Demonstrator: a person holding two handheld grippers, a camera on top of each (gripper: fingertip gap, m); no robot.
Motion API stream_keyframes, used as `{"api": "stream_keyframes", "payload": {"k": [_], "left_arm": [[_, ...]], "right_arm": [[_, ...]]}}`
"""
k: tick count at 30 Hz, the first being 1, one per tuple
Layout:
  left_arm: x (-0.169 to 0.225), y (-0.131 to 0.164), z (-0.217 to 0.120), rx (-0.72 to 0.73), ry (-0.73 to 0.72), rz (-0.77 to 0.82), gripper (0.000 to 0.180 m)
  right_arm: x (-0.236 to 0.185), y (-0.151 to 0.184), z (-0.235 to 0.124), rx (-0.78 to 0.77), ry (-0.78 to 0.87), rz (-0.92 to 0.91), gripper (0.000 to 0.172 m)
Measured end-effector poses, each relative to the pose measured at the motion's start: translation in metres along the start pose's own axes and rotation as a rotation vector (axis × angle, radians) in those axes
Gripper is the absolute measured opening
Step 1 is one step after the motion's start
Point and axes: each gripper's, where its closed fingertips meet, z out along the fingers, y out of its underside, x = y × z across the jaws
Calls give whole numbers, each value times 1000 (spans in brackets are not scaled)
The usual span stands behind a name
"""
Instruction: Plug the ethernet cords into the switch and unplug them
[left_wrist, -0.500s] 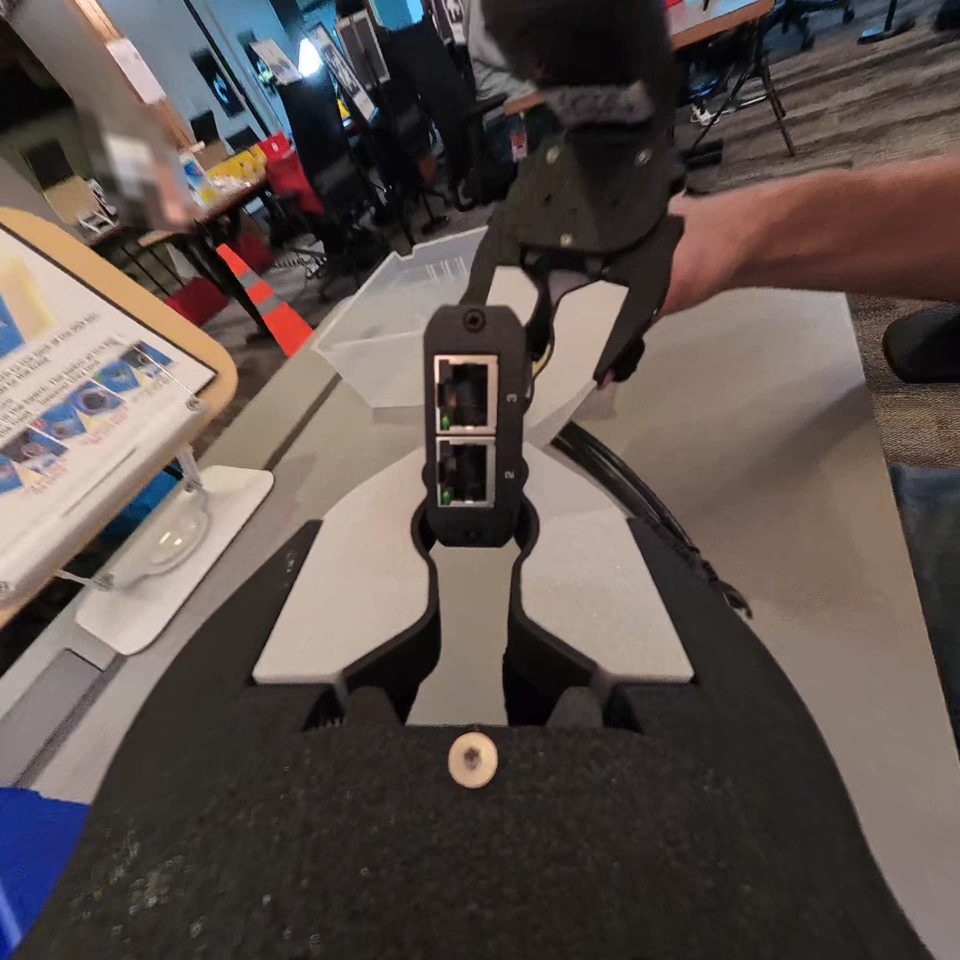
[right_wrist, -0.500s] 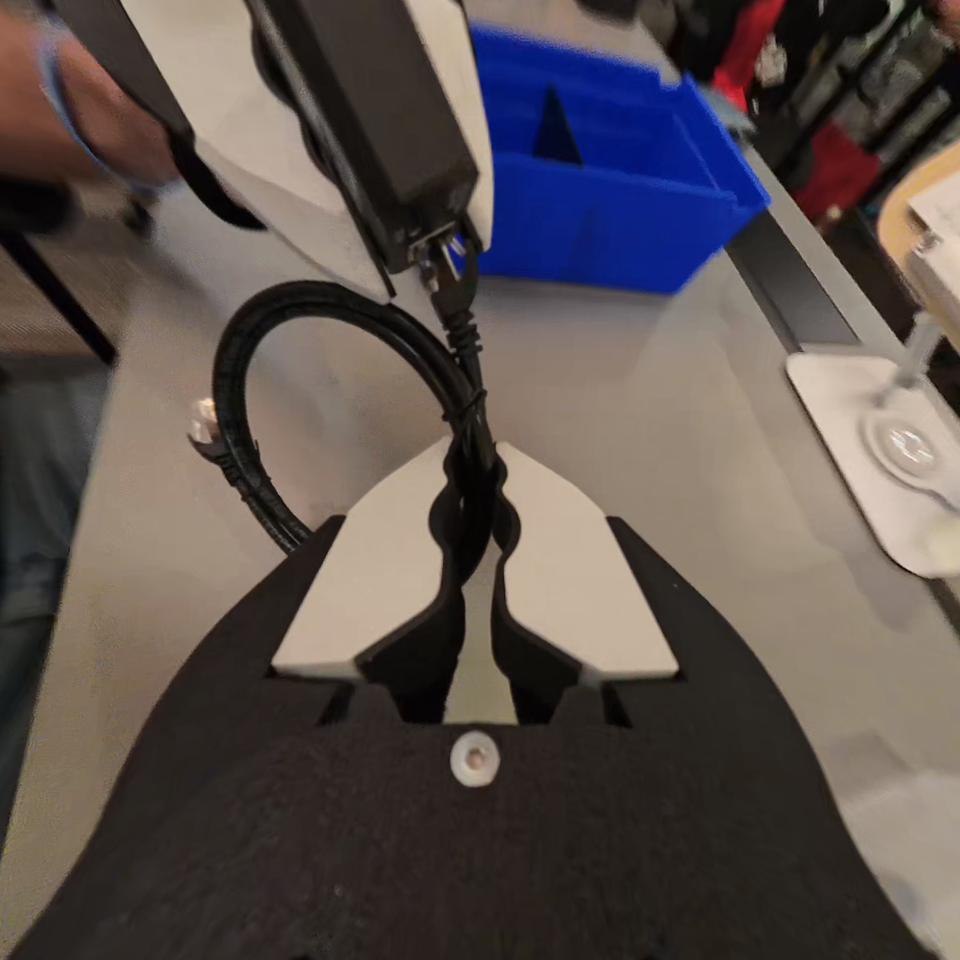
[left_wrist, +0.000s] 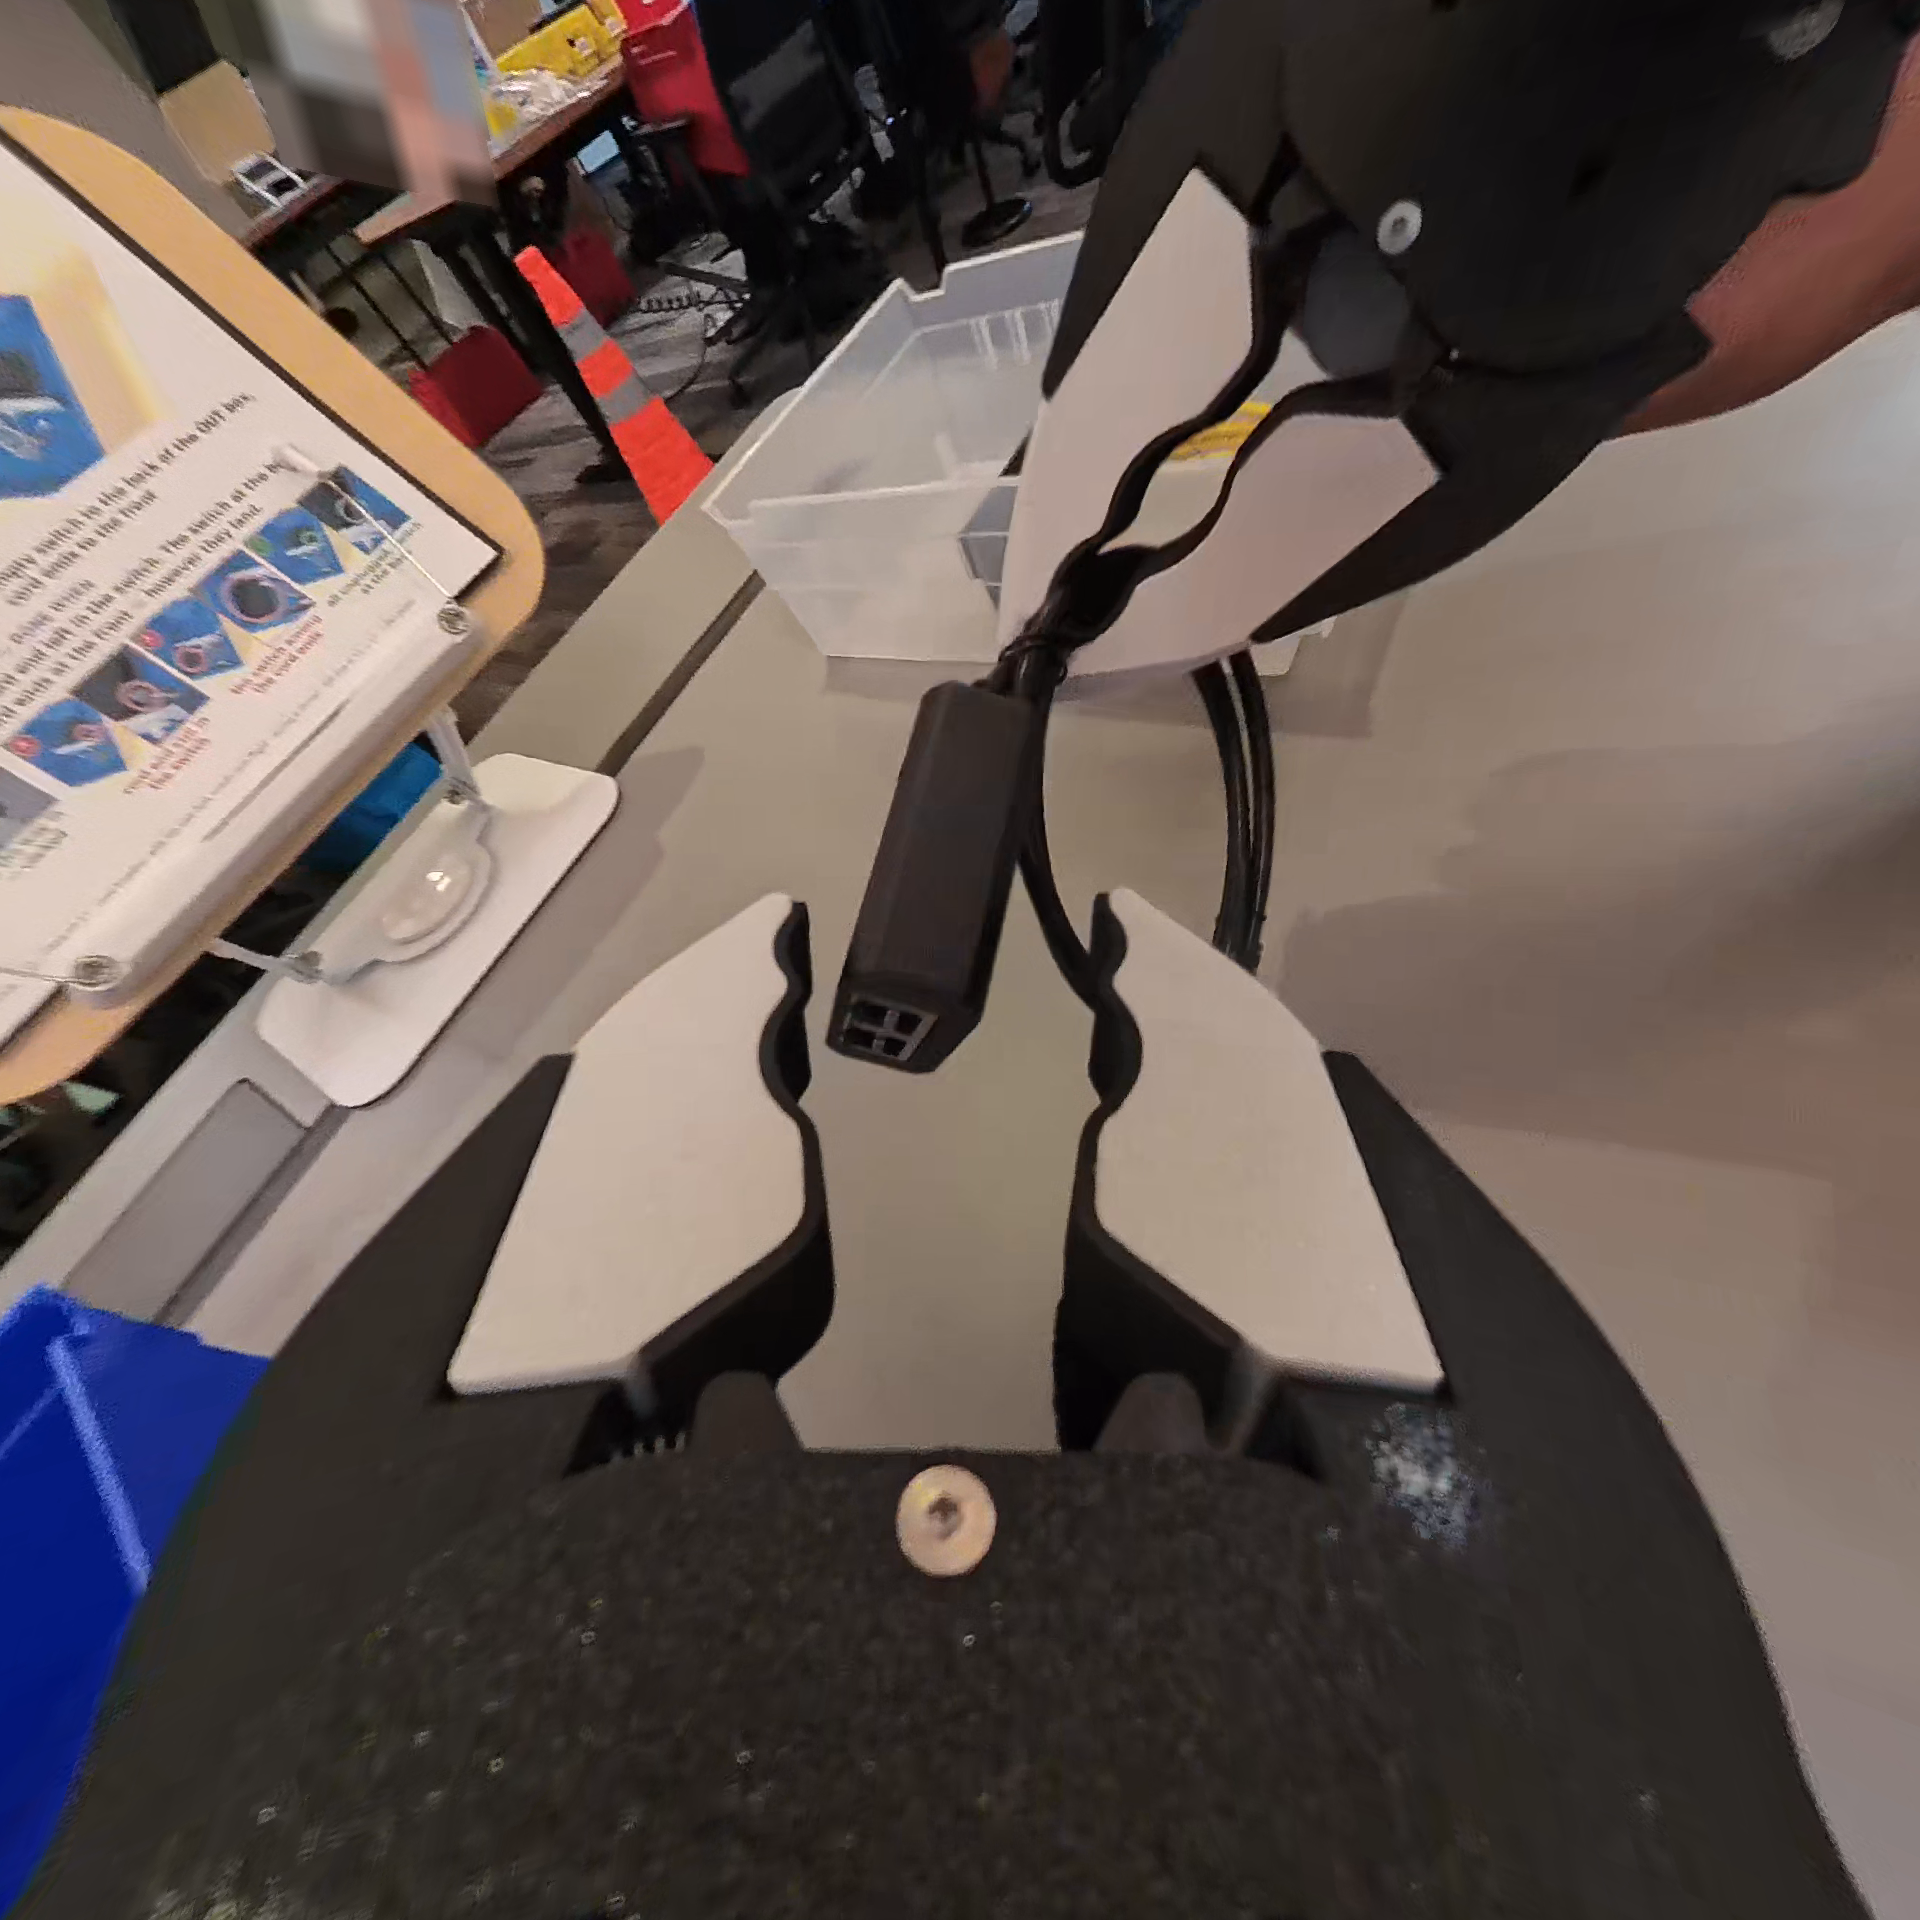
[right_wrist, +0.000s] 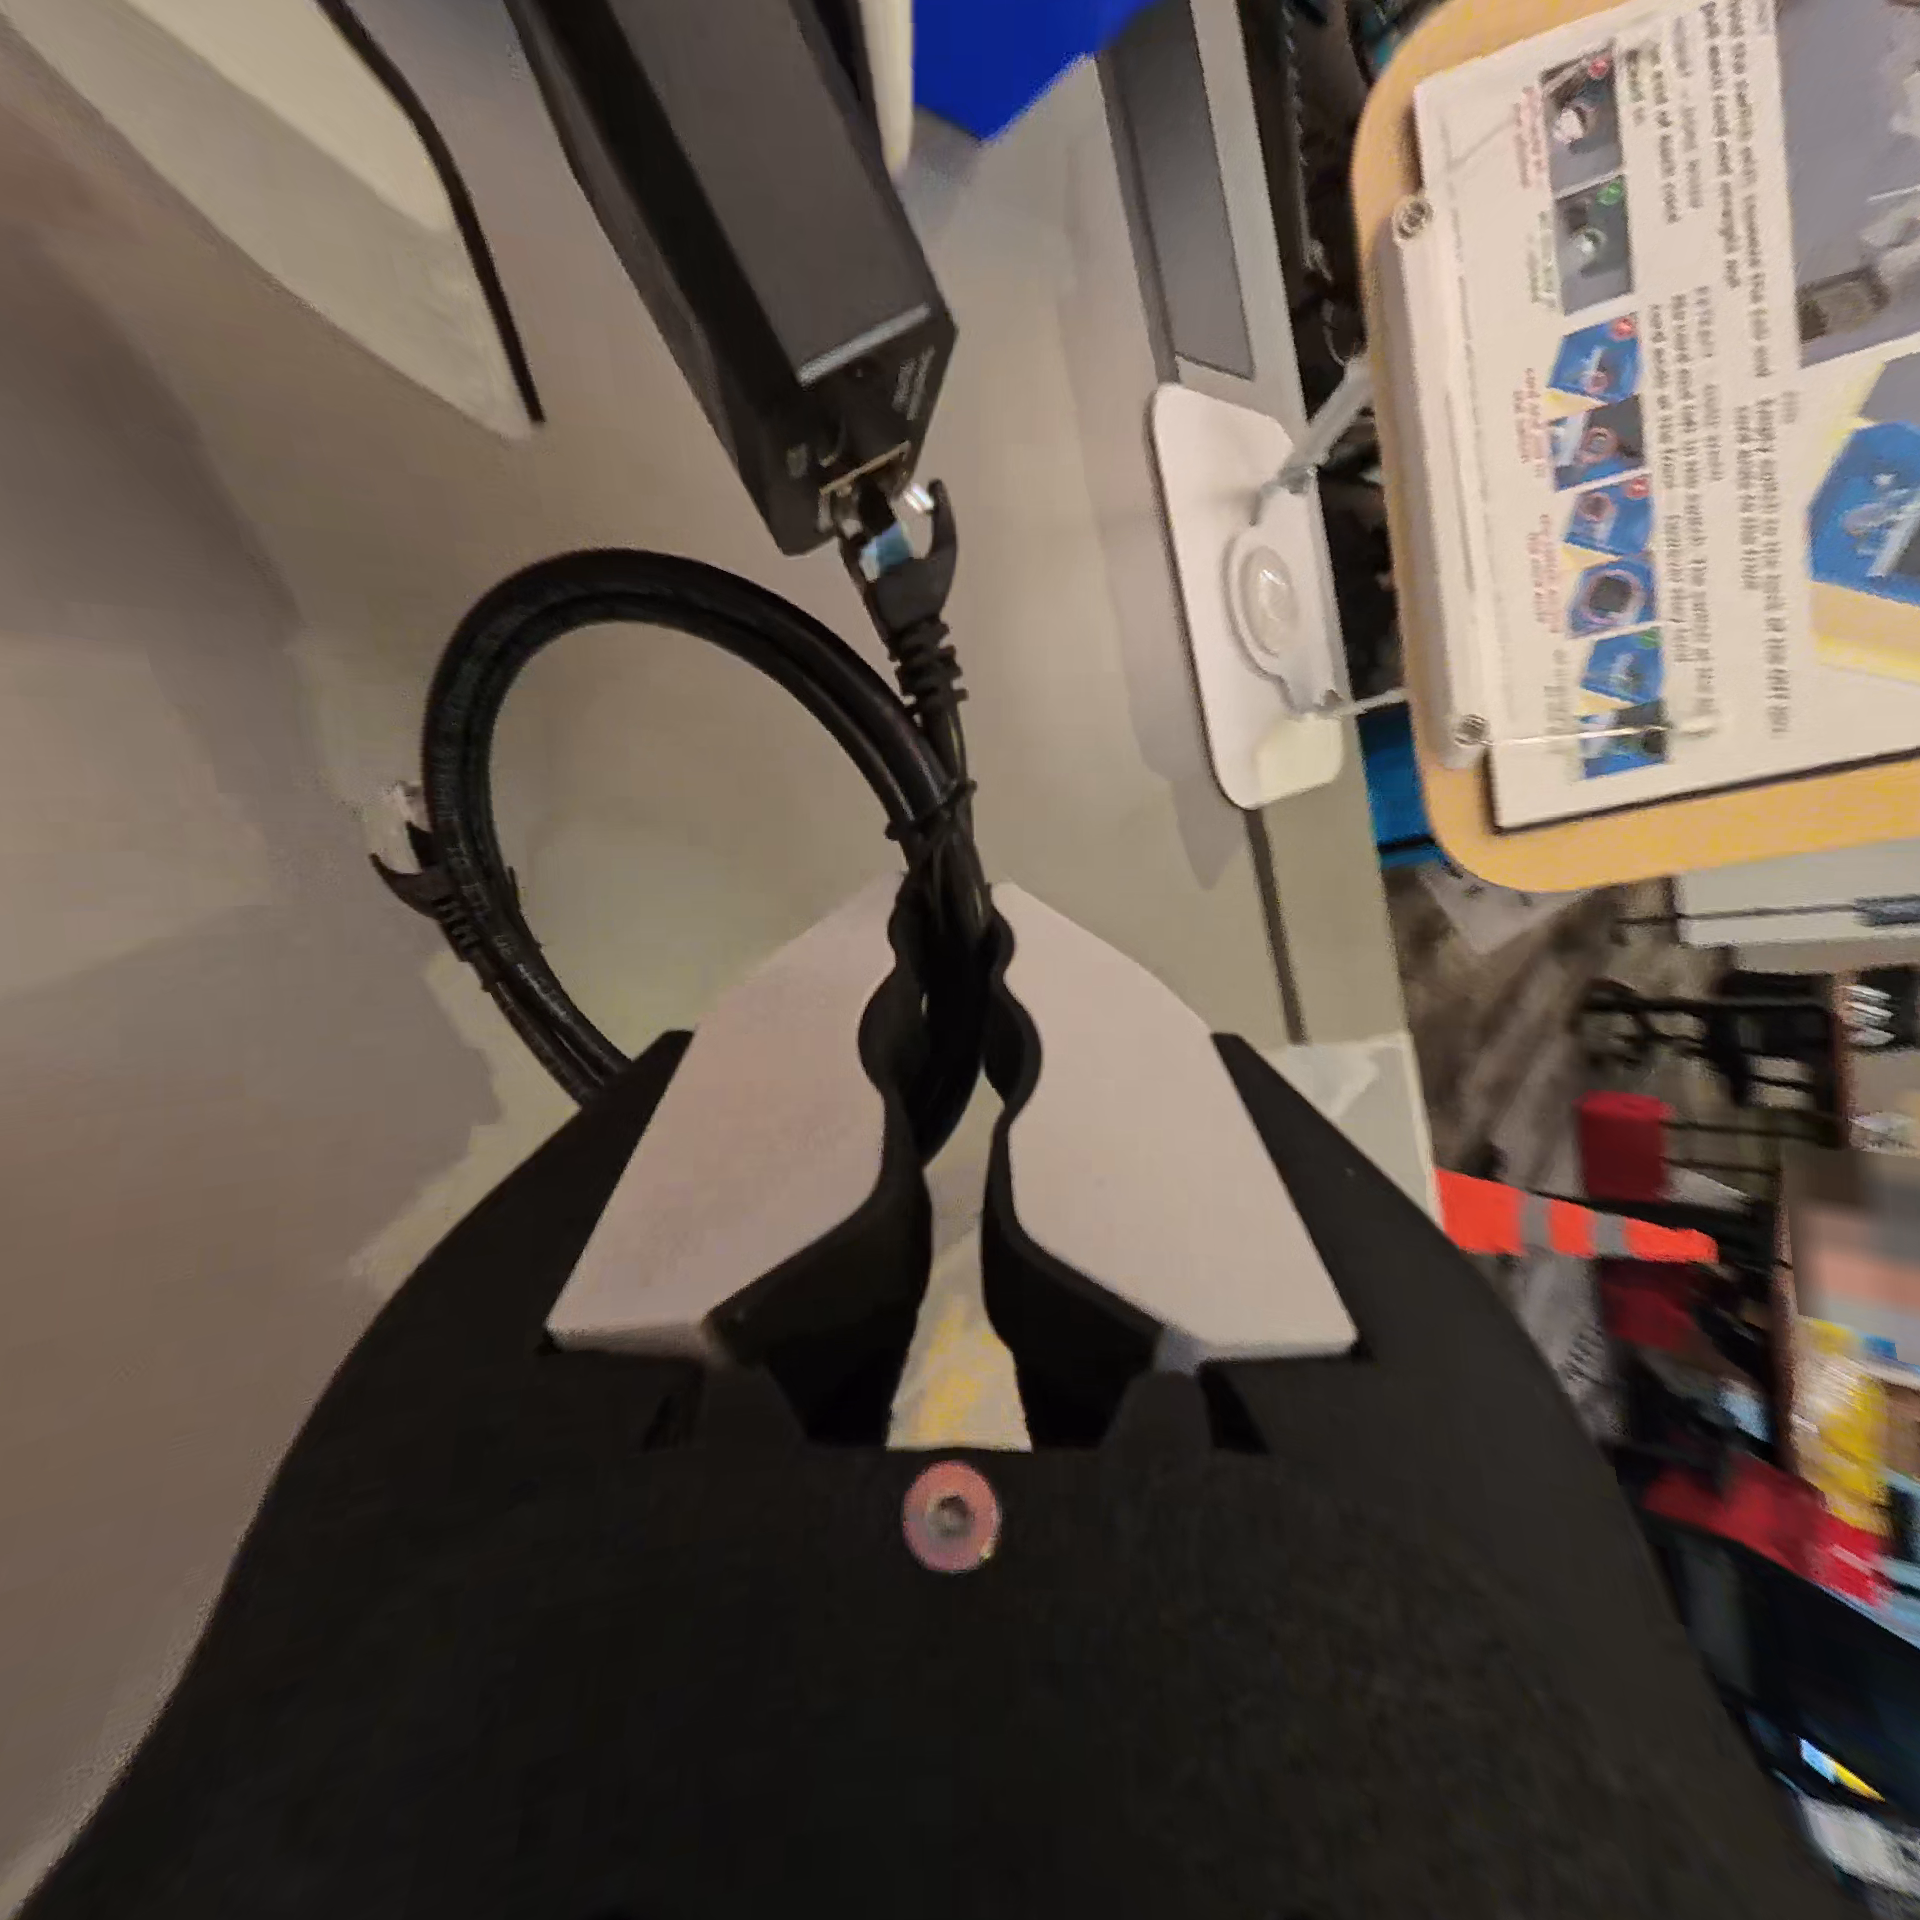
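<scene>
My left gripper (left_wrist: 945, 914) is open. The black switch (left_wrist: 935, 862) hangs between its fingers (left_wrist: 675, 1122) with a gap on each side, port end toward the camera. My right gripper (right_wrist: 948, 909) is shut on the bundled black ethernet cord (right_wrist: 935, 831). It also shows at the top of the left wrist view (left_wrist: 1081, 603), with the switch dangling from the cord below it. In the right wrist view one plug (right_wrist: 899, 540) sits in the switch (right_wrist: 790, 260). The cord's loop (right_wrist: 582, 592) curves left and its free plug (right_wrist: 400, 826) hangs loose.
A clear plastic bin (left_wrist: 894, 499) stands on the grey table (left_wrist: 1558, 935) behind the switch. An instruction board on a white stand (left_wrist: 208, 582) is at the left, also in the right wrist view (right_wrist: 1662, 416). A blue bin (left_wrist: 62, 1507) is at the near left. An orange cone (left_wrist: 623, 395) stands beyond the table. The grippers' ends are close to 9 centimeters from one another.
My left gripper has opened and let go of the switch, which now hangs from the cord. My right gripper stays shut on the cord and has come closer.
</scene>
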Motion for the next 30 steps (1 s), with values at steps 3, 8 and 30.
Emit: {"api": "stream_keyframes", "payload": {"k": [3, 8, 30], "left_arm": [[-3, 6, 3, -56, -63, 83, 50], [-5, 15, 7, -107, -164, 252, 33], [-8, 18, 8, -141, -349, 627, 27]], "right_arm": [[4, 0, -2, -49, 68, -65, 6], [2, -8, -9, -120, 172, -221, 6], [-21, -22, -26, 147, -151, -47, 5]]}}
